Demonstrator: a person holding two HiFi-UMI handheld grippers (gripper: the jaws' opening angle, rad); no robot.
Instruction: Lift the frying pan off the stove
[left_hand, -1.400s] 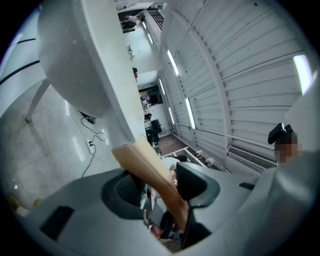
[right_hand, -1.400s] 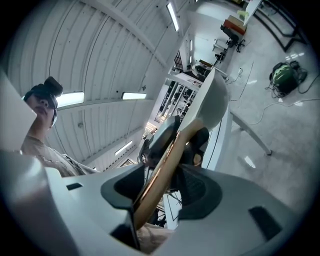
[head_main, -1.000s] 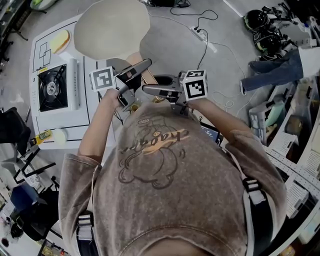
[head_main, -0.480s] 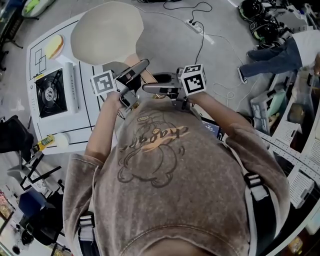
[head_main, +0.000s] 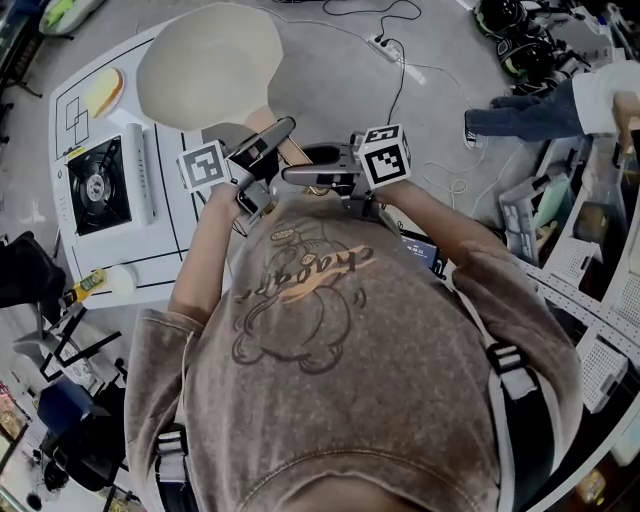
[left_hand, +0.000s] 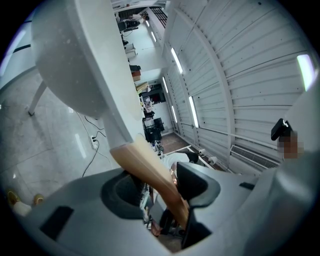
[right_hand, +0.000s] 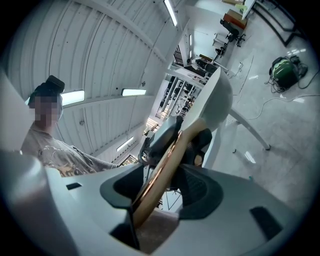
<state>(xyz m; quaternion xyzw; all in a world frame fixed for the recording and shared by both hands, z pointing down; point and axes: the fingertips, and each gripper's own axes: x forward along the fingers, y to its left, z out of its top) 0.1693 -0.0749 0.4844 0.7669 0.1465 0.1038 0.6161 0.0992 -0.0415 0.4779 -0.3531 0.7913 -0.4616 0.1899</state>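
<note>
Head view: nearest the person, left gripper (head_main: 268, 143) & right gripper (head_main: 303, 174) both clamp the wooden handle (left_hand: 146, 167) from opp. sides, prob. sharing the wt, so the frying pan (head_main: 210, 65) hangs airborne, up-right of the stove (head_main: 97, 185), clear of it.

From above, the left gripper (head_main: 288, 128) and right gripper (head_main: 292, 175) cover most of the frying pan (head_main: 205, 65)'s handle (head_main: 268, 118), hiding where their jaws meet it. Ahead of the left gripper's jaws, the pan's bowl runs past the view's top. Well beyond the right gripper, a bystander (head_main: 540, 108) is cut off at the edge.
</note>
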